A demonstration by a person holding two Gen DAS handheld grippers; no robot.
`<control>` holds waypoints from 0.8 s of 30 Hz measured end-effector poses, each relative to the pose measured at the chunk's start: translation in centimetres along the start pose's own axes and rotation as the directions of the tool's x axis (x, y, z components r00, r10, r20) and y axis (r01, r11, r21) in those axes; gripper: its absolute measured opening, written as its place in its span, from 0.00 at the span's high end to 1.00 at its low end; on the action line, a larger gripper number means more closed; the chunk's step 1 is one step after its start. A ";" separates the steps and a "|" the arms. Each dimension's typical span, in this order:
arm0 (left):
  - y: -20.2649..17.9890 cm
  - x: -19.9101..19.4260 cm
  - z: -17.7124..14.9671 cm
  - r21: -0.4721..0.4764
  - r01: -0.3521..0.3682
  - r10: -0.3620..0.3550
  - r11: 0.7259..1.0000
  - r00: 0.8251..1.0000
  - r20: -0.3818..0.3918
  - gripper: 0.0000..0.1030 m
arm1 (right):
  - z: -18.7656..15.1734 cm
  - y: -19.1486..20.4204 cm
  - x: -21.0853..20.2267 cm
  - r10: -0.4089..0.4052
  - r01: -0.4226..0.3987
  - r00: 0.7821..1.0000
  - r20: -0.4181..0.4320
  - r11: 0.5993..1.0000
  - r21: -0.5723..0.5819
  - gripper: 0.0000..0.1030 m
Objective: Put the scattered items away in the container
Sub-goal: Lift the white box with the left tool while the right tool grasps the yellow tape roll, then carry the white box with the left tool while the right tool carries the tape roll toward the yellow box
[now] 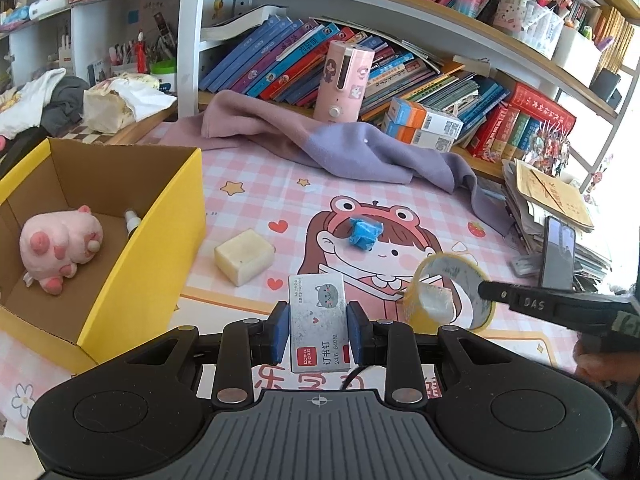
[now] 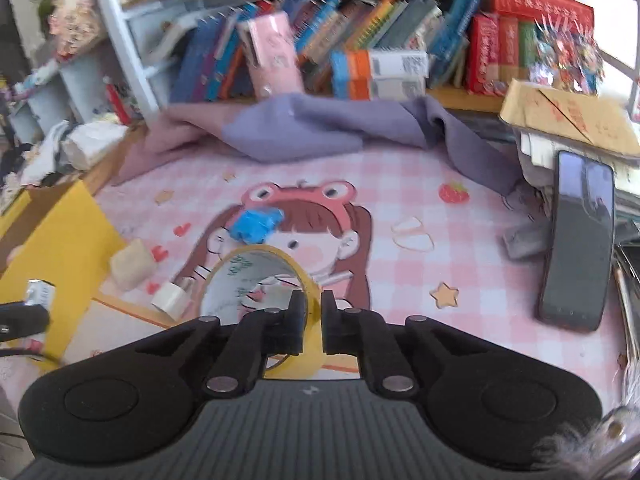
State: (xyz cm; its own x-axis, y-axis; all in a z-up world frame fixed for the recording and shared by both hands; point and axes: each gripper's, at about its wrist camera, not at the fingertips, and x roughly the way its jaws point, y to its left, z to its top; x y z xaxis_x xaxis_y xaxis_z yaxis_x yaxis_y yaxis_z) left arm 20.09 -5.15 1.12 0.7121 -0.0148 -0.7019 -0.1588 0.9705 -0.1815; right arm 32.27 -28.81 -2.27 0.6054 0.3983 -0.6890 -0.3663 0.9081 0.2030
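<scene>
My left gripper (image 1: 319, 330) is shut on a grey staple box (image 1: 318, 320) and holds it above the pink mat. The yellow cardboard box (image 1: 148, 240) stands to its left, with a pink plush toy (image 1: 60, 246) and a small bottle (image 1: 132, 222) inside. My right gripper (image 2: 313, 320) is shut on the rim of a yellow tape roll (image 2: 256, 280), also seen in the left wrist view (image 1: 452, 292). A cream block (image 1: 244, 256), a blue crumpled item (image 1: 365, 232) and a small white charger plug (image 2: 172, 300) lie on the mat.
A purple-pink cloth (image 1: 340, 144) lies at the back of the mat below the bookshelf (image 1: 400, 12). A pink bottle (image 1: 344, 80) stands behind it. A black phone (image 2: 580, 240) leans on a paper stack (image 1: 560, 208) at the right. Rubber bands (image 2: 412, 236) lie on the mat.
</scene>
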 end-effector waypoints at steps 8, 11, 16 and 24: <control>-0.1 -0.4 -0.4 0.014 0.009 -0.008 1.000 1.000 -0.009 0.72 | -0.9 2.1 -0.2 0.038 -0.041 0.999 -0.037 0.997 -0.064 0.93; 0.1 -0.7 -0.7 0.015 0.016 -0.015 1.000 1.000 -0.011 0.72 | -1.3 2.8 -0.5 0.040 -0.043 0.999 -0.037 0.996 -0.081 0.93; 0.6 -1.2 -1.0 0.019 0.046 -0.046 0.999 0.999 -0.003 0.72 | -2.1 3.7 -1.0 0.020 -0.027 0.997 -0.069 0.993 -0.116 0.93; 1.4 -1.8 -1.0 0.041 0.107 -0.108 0.993 0.994 0.007 0.72 | -4.4 4.6 1.5 -0.071 0.027 0.965 -0.251 0.984 -0.176 0.91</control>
State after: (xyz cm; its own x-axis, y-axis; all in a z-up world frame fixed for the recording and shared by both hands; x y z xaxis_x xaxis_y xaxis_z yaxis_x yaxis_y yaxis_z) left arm 17.90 -4.01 1.44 0.7302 -0.1175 -0.6731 -0.0530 0.9724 -0.2273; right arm 28.39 -24.61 -5.42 0.4336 0.2872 -0.8541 -0.4683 0.8816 0.0587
